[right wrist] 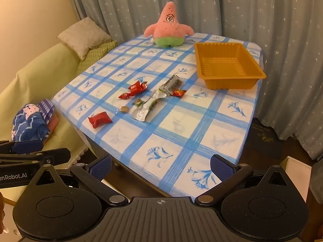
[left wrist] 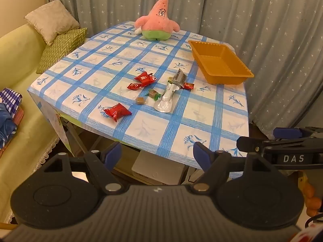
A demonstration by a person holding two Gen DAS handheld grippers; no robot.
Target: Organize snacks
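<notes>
Both tools stand back from the near edge of the worktop (right wrist: 181, 137), angled down toward it. The left tool (left wrist: 157, 153) has its jaws spread wide with nothing between them. The right tool (right wrist: 160, 167) is likewise wide and empty. This reads as a starting position: neither has reached for anything yet.

The snacks lie loose in a cluster near the middle of the checked cloth: a red packet (right wrist: 100, 119) nearest the left edge, two small wrapped sweets (right wrist: 124, 109) just beyond it, more red wrappers (right wrist: 135, 88), and a torn silver wrapper (right wrist: 148, 106) that touches a dark packet (right wrist: 172, 83). The orange tray (right wrist: 228, 80) sits empty at the far right, well apart from the cluster; it is judged the likely destination.

A pink plush toy (right wrist: 168, 28) stands at the far edge, clear of the path between cluster and tray. Cushions (left wrist: 52, 20) and a sofa (left wrist: 16, 64) lie to the left, off the worktop. Nothing blocks the approach. The silver wrapper overlapping its neighbours may hinder a clean pick.
</notes>
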